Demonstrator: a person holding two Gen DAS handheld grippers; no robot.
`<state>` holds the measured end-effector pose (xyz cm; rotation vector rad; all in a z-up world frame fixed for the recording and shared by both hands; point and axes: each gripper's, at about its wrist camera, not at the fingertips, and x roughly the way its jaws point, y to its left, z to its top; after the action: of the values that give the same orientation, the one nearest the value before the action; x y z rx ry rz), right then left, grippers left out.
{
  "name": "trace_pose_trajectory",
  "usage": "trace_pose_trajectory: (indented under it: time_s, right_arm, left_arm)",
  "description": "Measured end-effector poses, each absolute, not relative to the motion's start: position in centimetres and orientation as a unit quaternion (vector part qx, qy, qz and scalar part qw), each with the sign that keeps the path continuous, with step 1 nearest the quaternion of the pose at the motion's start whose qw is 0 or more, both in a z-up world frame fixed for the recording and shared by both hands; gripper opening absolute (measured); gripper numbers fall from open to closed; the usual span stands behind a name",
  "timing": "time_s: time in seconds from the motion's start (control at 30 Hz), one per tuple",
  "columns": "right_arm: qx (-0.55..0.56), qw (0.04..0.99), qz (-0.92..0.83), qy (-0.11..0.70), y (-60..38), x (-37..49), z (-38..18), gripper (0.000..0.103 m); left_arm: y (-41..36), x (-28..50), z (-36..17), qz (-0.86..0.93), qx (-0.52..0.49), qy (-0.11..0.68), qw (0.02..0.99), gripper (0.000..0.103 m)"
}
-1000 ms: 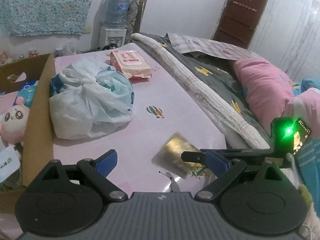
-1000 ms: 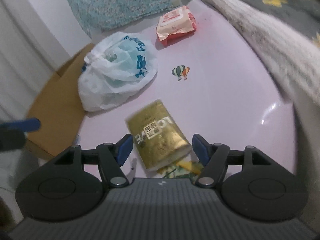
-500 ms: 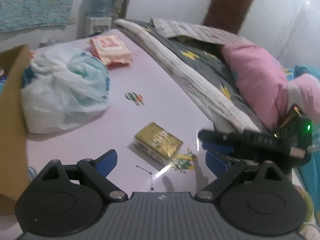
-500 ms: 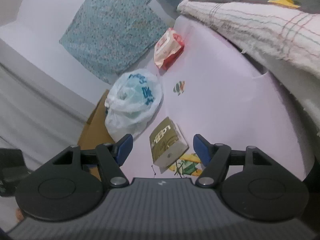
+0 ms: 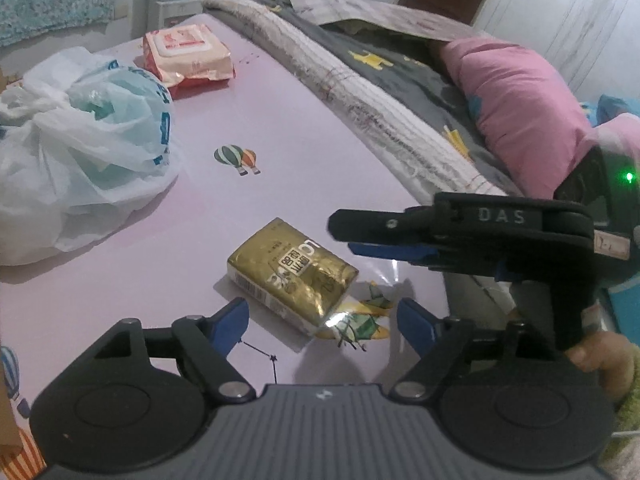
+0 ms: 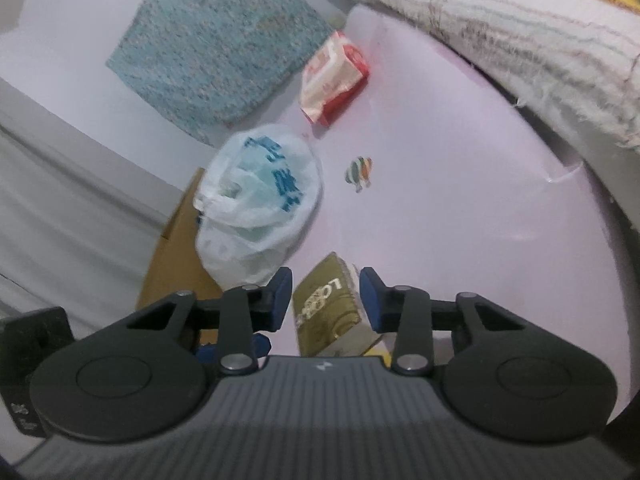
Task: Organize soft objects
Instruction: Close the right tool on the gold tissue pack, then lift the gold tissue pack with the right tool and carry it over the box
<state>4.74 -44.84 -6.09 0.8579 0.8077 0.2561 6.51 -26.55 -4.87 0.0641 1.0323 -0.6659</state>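
The gold packet [image 5: 292,270] lies flat on the pink sheet [image 5: 304,152], near the bed's front edge. The left gripper [image 5: 323,316] hangs over it, released, its jaws just narrowed. Only the left view shows the right gripper [image 5: 362,240] clear above the packet; in its own view its closing jaws seem not to touch.

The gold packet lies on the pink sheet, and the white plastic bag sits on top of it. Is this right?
Not quite. The gold packet does lie on the pink sheet, but the white plastic bag is not on top of it. The bag sits apart from it, with bare sheet between the two. The left wrist view shows this.
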Motion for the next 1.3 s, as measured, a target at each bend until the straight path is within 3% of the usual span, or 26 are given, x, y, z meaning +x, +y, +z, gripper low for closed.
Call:
trace_pose_trajectory:
  time_s: [0.4,0.67,1.3]
  right_arm:
    - [0.403,0.802,0.122,0.423,-43.7,5.7,-7.9,0.031]
    - [0.411,0.795,0.139,0.424,-43.4,5.8,-8.2,0.031]
    - [0.411,0.807,0.165,0.391,-42.2,3.5,-3.5,0.032]
  left_arm:
    - [-28.2,8.6,-7.0,-0.305,0.047,0.51,0.803,0.082]
    - [-28.4,8.9,-7.7,-0.292,0.065,0.499,0.813,0.073]
    - [-26.6,5.8,-3.1,-0.311,0.067,0.434,0.843,0.072]
